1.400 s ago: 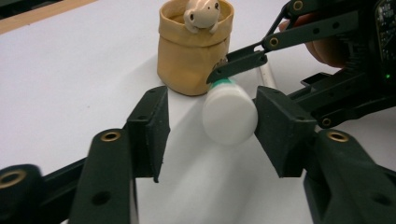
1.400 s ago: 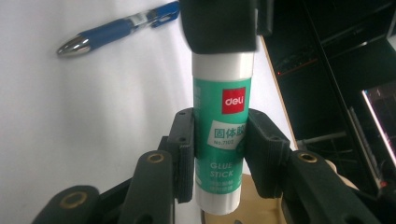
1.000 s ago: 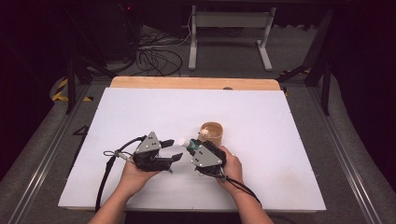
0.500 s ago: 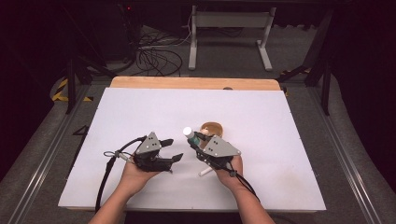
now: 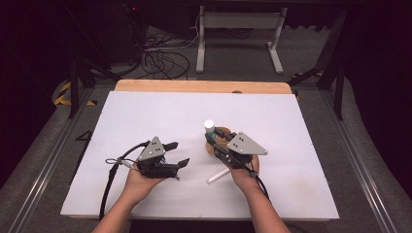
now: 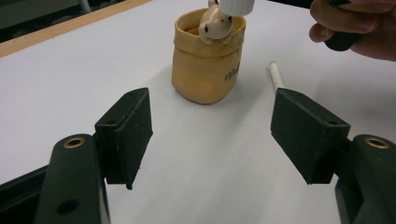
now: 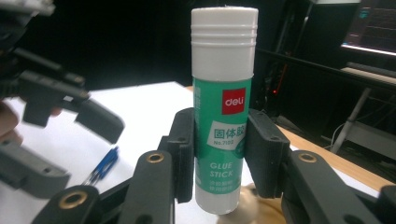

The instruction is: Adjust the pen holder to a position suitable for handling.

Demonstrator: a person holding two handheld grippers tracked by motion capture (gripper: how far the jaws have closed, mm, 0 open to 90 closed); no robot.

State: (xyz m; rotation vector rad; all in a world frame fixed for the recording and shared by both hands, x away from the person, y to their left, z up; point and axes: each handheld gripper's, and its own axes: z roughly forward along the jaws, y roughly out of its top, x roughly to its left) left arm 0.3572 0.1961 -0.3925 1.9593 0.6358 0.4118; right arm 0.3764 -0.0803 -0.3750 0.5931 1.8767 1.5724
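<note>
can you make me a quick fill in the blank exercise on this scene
1. The right gripper is shut on a ____ stick.
2. The left gripper has its jaws ____.
3. The yellow pot stands on the ____ table.
4. The white pen lies ____ on the table.

Missing words: glue; open; white; flat

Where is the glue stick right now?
The glue stick stands upright, clamped in the right tool; in the high view it sits just above the yellow pouch holder, right of table centre.
</note>
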